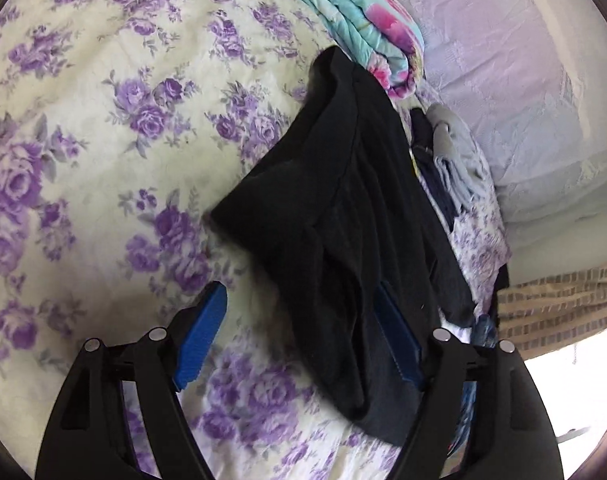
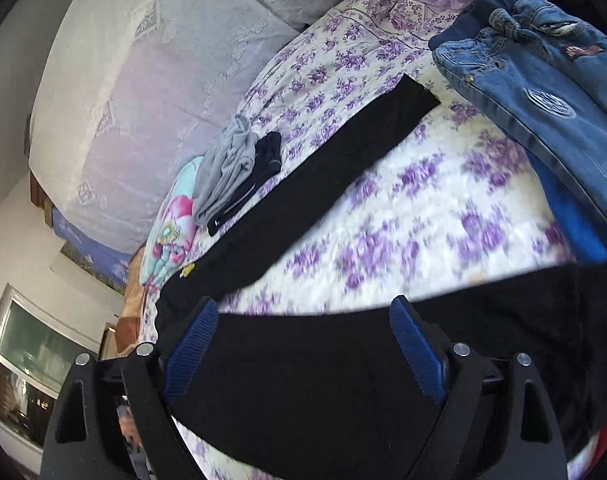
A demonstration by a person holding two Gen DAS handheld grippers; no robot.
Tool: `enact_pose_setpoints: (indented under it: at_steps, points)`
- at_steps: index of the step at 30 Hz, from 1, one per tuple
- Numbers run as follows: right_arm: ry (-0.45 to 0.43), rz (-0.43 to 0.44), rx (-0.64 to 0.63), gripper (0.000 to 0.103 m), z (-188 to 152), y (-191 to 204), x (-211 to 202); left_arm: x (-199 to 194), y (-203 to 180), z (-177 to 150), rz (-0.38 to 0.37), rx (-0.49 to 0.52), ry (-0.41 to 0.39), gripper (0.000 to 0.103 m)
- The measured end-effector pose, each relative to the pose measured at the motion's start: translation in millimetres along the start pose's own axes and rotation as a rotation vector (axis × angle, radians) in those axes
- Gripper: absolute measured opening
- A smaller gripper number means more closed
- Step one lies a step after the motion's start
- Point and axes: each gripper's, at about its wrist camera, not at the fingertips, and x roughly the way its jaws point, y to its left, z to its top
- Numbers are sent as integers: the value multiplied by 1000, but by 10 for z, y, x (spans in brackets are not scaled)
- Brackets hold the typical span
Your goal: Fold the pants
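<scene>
— Where are the pants (image 2: pixel 303 184) being seen in the right wrist view?

— They are being stretched across the bedspread (image 2: pixel 415 232) from upper right to lower left. Folded clothes (image 2: pixel 235 172) are being kept just left of them, with the jeans (image 2: pixel 543 92) lying upper right.

No words or numbers can be read anywhere; the blue jeans (image 2: pixel 543 80) have two patches, maybe with letters on them, but they look too small and blurry to tell.
</scene>
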Motion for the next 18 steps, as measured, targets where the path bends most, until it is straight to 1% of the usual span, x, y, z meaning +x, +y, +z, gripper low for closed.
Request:
enact_pose_setpoints:
  at_steps: [2,3,4,5,6,7,8,9,11,14,16,18]
  points:
    - [1,2,17,90,-110,-42,-76,37,8,76,-35,-29,-14,72]
    - [3,3,28,90,-154,-68,-104,75,-1,115,-52,-38,-16,68]
    - [3,1,36,90,-186,-95,-125,115,-4,151,-57,-49,-10,67]
    - [-4,-2,50,90,-230,-126,-163,147,-15,171,-57,-58,-6,61]
    - [-11,-3,58,90,-253,-144,-190,192,-25,186,-57,-67,-2,47]
    - [-22,-3,70,90,-281,-173,-240,229,-40,193,-51,-65,5,38]
    - [-35,-4,80,90,-303,-202,-297,258,-39,184,-46,-62,9,27]
    - [-45,-8,87,90,-314,-222,-339,270,-42,180,-50,-62,6,21]
    - [-82,-38,114,90,-330,-306,-503,236,-18,151,-61,-57,-13,14]
    - [-132,-72,164,90,-366,-448,-755,108,16,102,-70,-51,-54,13]
    - [-160,-86,207,90,-439,-573,-925,50,16,97,-76,-43,-66,12]
    - [-168,-108,258,90,-538,-730,-1045,-1,25,103,-85,-42,-77,12]
